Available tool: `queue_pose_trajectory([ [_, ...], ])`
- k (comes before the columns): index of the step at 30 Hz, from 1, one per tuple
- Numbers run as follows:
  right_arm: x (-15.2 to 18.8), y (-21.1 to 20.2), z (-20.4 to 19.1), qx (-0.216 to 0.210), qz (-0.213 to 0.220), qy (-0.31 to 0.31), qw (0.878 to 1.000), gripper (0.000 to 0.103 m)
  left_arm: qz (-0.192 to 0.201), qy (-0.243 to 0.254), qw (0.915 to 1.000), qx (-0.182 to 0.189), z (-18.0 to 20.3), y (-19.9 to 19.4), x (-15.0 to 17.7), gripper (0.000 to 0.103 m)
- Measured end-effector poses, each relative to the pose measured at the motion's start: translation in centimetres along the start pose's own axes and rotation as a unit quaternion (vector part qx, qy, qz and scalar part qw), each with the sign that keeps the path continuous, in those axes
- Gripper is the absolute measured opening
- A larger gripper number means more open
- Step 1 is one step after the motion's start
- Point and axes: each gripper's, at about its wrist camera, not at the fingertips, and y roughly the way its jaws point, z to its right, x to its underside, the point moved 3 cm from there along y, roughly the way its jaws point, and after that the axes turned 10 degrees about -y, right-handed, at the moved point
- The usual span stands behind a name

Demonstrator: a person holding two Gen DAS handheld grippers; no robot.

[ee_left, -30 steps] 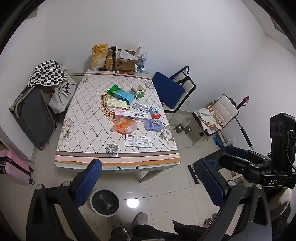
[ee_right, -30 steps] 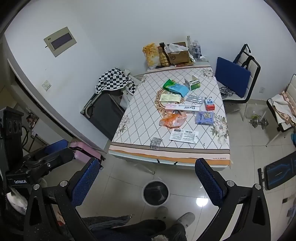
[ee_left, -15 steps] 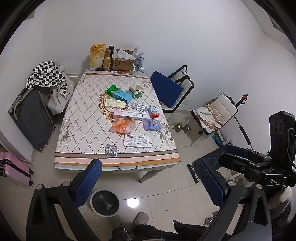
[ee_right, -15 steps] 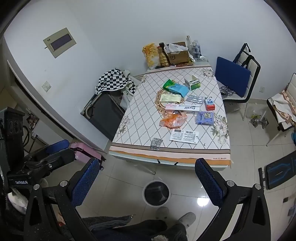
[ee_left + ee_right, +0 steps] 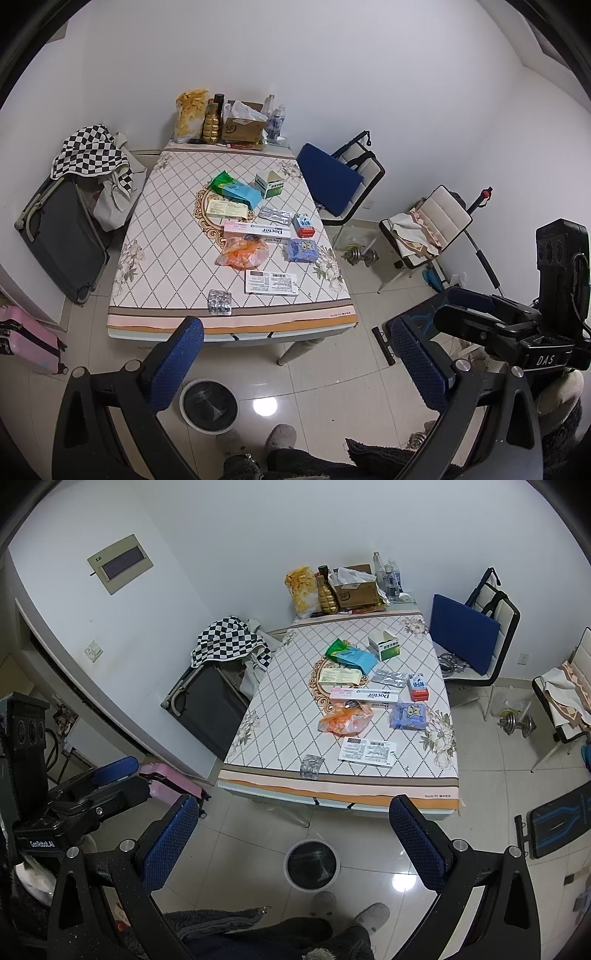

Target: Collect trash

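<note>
Crosswise, Doctor box, label inverted.

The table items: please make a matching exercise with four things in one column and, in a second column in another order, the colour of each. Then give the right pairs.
Things
1. crumpled plastic bag
2. small pouch, to the right of the bag
3. blister pack, at the near edge of the table
4. toothpaste box, printed "Doctor"

Colours
A. silver
B. pink and white
C. orange
D. blue

Right pairs: 1-C, 2-D, 3-A, 4-B
</note>
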Motion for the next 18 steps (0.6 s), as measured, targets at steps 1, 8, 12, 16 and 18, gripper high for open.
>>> queue_pose_trajectory([
  [1, 0.0, 0.0, 0.0, 0.0, 0.0, 0.0, 1.0, 0.103, 0.001, 0.0, 1.0, 0.001, -0.3, -0.2, 0.2, 0.103],
  [8, 0.4, -0.6, -1.2, -0.002, 0.0, -0.003, 1.0, 0.103, 0.003, -0.001, 1.0, 0.001, 0.9, 0.3, -0.5, 0.103],
  [12, 0.4, -0.7, -1.3, -0.001, 0.0, -0.004, 1.0, 0.103, 0.002, 0.0, 1.0, 0.001, 0.0, -0.2, 0.1, 0.103],
  [16, 0.4, -0.7, -1.3, -0.002, 0.0, -0.004, 1.0, 0.103, 0.002, 0.001, 1.0, 0.001, 0.5, -0.1, 0.0, 0.103],
  [18, 0.4, -0.6, -1.4, -0.003, 0.0, -0.004, 1.0, 0.103, 0.003, 0.002, 1.0, 0.0, 0.9, 0.0, -0.1, 0.103],
])
